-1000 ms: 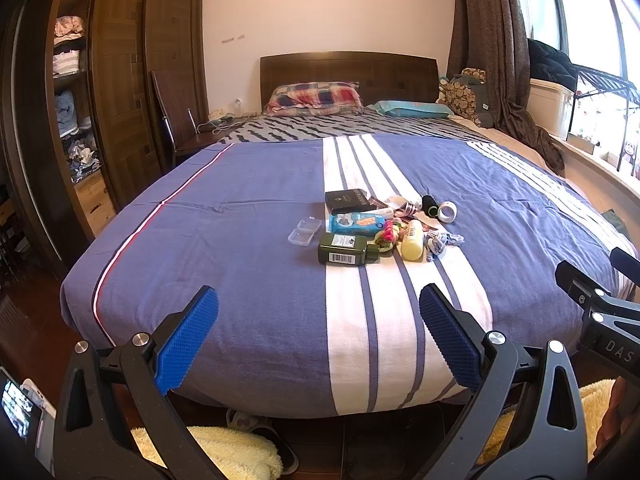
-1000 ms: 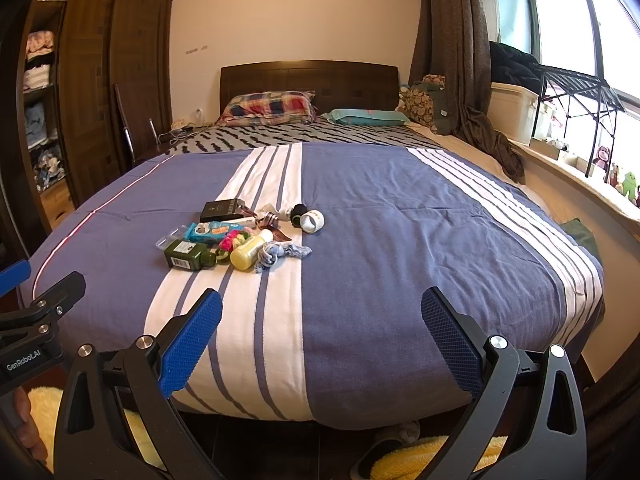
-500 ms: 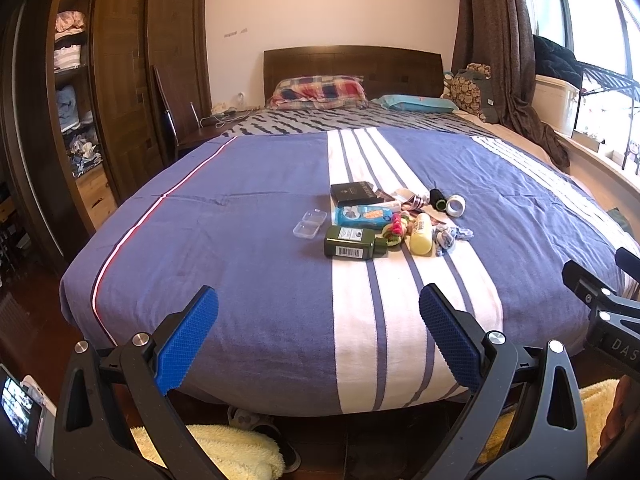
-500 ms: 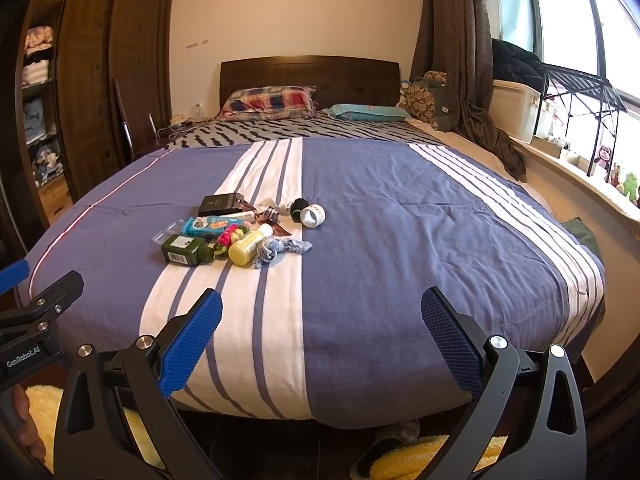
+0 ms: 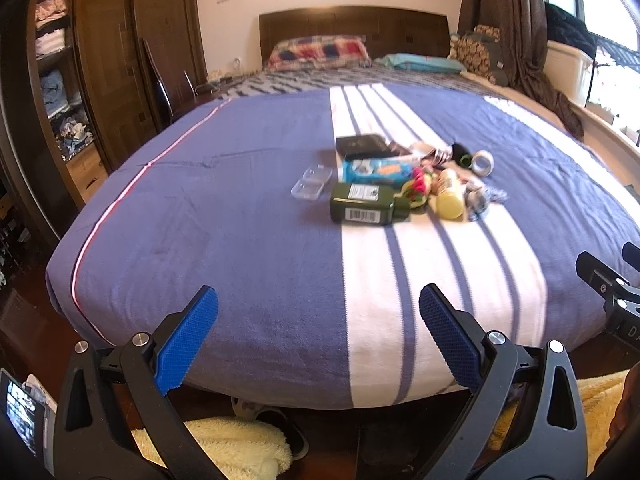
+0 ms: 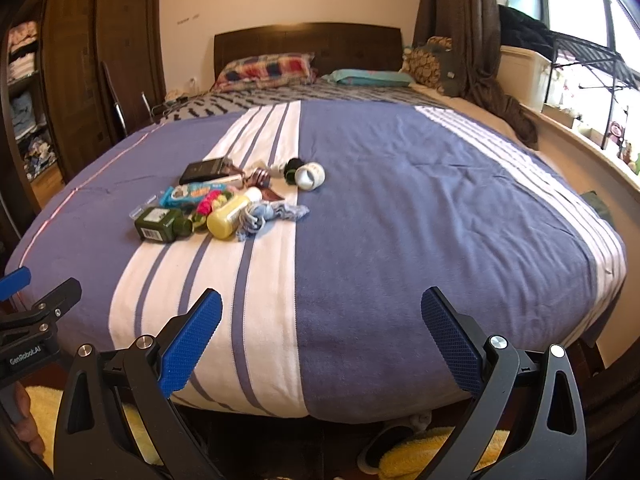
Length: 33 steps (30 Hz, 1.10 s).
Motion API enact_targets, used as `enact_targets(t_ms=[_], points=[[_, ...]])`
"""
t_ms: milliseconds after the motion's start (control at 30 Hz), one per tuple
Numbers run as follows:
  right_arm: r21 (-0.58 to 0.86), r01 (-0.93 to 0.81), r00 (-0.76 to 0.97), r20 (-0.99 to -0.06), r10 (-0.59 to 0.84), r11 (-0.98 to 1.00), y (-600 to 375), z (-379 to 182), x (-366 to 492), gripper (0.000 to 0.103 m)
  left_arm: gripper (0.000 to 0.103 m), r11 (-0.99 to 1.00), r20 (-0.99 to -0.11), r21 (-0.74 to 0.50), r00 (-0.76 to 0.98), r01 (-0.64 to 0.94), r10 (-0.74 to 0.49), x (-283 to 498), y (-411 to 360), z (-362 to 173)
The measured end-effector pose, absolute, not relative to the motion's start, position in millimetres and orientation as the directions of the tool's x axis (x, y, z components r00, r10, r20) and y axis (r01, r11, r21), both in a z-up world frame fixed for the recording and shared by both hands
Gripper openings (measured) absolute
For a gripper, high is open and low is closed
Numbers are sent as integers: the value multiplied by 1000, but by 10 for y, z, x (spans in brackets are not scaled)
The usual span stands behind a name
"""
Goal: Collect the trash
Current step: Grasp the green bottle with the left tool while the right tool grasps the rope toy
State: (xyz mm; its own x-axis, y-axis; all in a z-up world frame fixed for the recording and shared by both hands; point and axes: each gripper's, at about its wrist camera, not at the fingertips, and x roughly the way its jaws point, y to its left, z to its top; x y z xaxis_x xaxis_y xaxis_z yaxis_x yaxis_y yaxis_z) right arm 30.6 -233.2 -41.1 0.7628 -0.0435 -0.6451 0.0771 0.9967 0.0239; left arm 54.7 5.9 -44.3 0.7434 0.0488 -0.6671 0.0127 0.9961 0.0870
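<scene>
Both hand-held grippers hang over the near foot of the bed, side by side and empty: the left gripper [image 5: 318, 336] has its blue-padded fingers spread wide apart with nothing between them, and the right gripper [image 6: 320, 338] is spread just as wide, also holding nothing. The big bed wears a blue fleece blanket with white stripes [image 5: 224, 216], and the trash sits in one small heap on the white band toward the middle, well apart from both grippers. Nearest in that heap lies a dark green rectangular bottle with a white barcode label [image 5: 364, 203], on its side, and just to its right a pale yellow plastic bottle [image 5: 449, 196] lies touching a knotted grey-blue scrap of rope or cloth [image 6: 272, 216]. Between the two bottles sits a pink-and-green tangle [image 5: 416, 188] I can't make out clearly. To the left of the green bottle is a clear plastic clamshell case [image 5: 312, 182]; behind it a light blue snack wrapper with orange print [image 5: 376, 170], and farther still a flat black box [image 5: 362, 146]. At the far right edge of the pile a white roll of tape [image 6: 310, 176] stands beside a small black spool [image 6: 292, 167]. Two pillows and a dark wooden headboard [image 6: 308, 42] close the far end.
</scene>
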Motion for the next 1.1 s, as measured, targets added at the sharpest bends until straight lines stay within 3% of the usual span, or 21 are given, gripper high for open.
enact_targets(t_ms=[333, 500, 567, 833, 1100], points=[[131, 10, 762, -643, 77, 991, -2283, -572, 841, 99, 95, 997, -695, 69, 719, 35, 23, 1035, 136, -589], [150, -22, 738, -664, 117, 988, -2193, -733, 1151, 61, 95, 996, -718, 42, 695, 83, -27, 1196, 126, -706], [180, -37, 727, -671, 150, 983, -2175, -763, 1241, 52, 95, 996, -728, -1, 683, 91, -63, 1256, 161, -748], [157, -48, 732, -667, 142, 986, -2049, -760, 1502, 38, 90, 987, -736, -58, 661, 153, -146, 1443, 112, -795], [141, -45, 714, -688, 130, 989, -2060, -836, 1707, 37, 88, 972, -746, -54, 638, 227, -190, 1729, -148, -857]])
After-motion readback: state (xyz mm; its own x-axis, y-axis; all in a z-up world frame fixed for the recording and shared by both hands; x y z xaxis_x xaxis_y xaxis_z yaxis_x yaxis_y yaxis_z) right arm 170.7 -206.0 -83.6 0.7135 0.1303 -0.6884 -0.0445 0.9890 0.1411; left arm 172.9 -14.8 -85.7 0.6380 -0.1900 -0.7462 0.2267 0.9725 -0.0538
